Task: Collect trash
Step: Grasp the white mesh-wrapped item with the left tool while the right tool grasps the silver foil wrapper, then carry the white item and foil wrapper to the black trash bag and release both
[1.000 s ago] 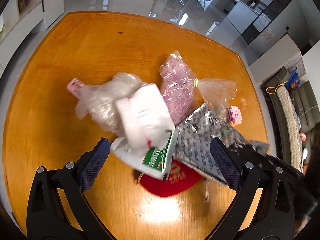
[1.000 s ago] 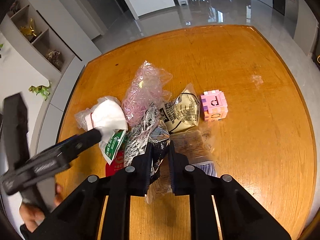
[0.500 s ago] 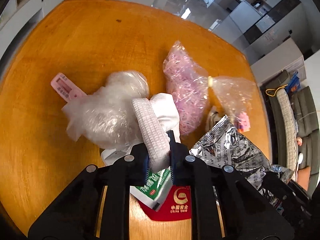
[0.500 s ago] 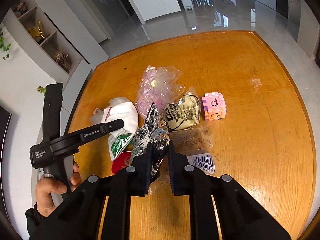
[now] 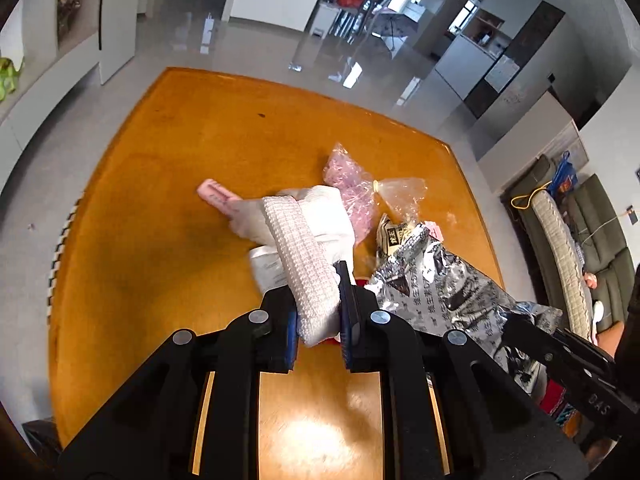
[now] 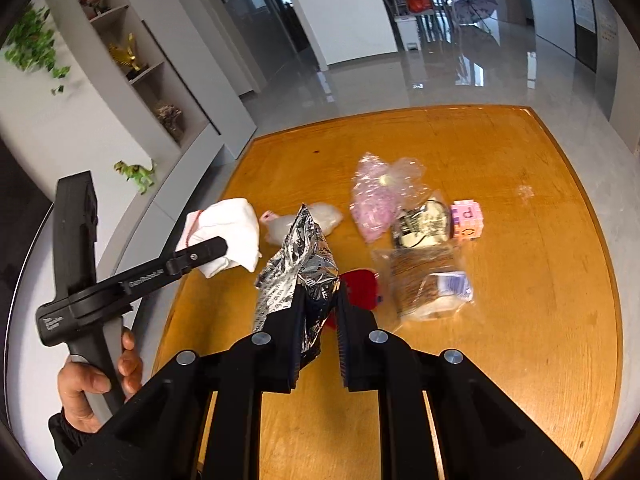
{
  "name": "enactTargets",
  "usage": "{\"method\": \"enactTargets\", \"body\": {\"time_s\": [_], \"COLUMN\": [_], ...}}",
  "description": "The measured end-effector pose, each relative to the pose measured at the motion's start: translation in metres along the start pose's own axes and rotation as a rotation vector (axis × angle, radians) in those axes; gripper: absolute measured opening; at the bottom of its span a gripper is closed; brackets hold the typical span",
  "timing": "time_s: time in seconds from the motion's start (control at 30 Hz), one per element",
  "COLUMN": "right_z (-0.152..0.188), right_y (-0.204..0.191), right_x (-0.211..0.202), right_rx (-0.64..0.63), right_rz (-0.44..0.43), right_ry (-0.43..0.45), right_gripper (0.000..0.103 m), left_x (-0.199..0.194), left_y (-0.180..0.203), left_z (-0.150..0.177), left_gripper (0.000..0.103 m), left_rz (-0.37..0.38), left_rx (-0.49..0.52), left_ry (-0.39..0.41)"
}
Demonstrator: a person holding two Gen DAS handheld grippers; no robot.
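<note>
- The left gripper [image 5: 318, 316] is clenched on a white cloth bundle [image 5: 308, 248], lifted above the wooden table [image 5: 168, 208]. A textured strip of it sits between the jaws; the rest hangs forward.
- The right gripper [image 6: 318, 316] is clenched on the lower end of a crinkled silver foil bag [image 6: 296, 264], which stands up from the jaws, clear of the table.
- Just beyond on the table lie a red flat piece [image 6: 360, 284] and a clear wrapper with a printed label [image 6: 428, 284].
- Farther off sit a pale wrapper with black print [image 6: 424, 224], a pink block [image 6: 466, 220], a pink plastic bag [image 6: 376, 196], a crumpled clear bag [image 6: 316, 220] and a small pink stick [image 5: 216, 198].
- No bin shows in either view.
- Risk: the cloth is pinched only by one strip, so a quick swing may let it slide out.
- Risk: the foil bag is slick and held at one end; it could slip or spill anything left inside.
- Risk: the two loads hang close together and could snag each other.
</note>
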State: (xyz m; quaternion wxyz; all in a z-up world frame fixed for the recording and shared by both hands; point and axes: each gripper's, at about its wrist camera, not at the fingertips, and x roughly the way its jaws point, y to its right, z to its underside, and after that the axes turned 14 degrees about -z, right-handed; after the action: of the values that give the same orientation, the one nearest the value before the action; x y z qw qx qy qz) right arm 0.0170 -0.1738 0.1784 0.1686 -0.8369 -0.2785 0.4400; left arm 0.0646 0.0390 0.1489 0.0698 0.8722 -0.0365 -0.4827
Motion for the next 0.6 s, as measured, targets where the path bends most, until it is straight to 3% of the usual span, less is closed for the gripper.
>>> {"method": "enactTargets", "body": {"time_s": [0.4, 0.6], "right_z": [0.071, 0.113], "right_y": [-0.117, -0.178], "right_x": [0.059, 0.089], "right_rx": [-0.151, -0.226], "right_rz": [-0.154, -0.245], "right_ry": [-0.154, -0.239], "right_gripper": [0.016, 0.016], "left_x": [-0.092, -0.131], "left_y": [-0.118, -0.192], "left_z": [0.091, 0.155], "left_gripper": [0.015, 0.015], "left_rz": [-0.121, -0.262], "left_rx": [-0.115, -0.208], "left_ry": [0.101, 0.126]}}
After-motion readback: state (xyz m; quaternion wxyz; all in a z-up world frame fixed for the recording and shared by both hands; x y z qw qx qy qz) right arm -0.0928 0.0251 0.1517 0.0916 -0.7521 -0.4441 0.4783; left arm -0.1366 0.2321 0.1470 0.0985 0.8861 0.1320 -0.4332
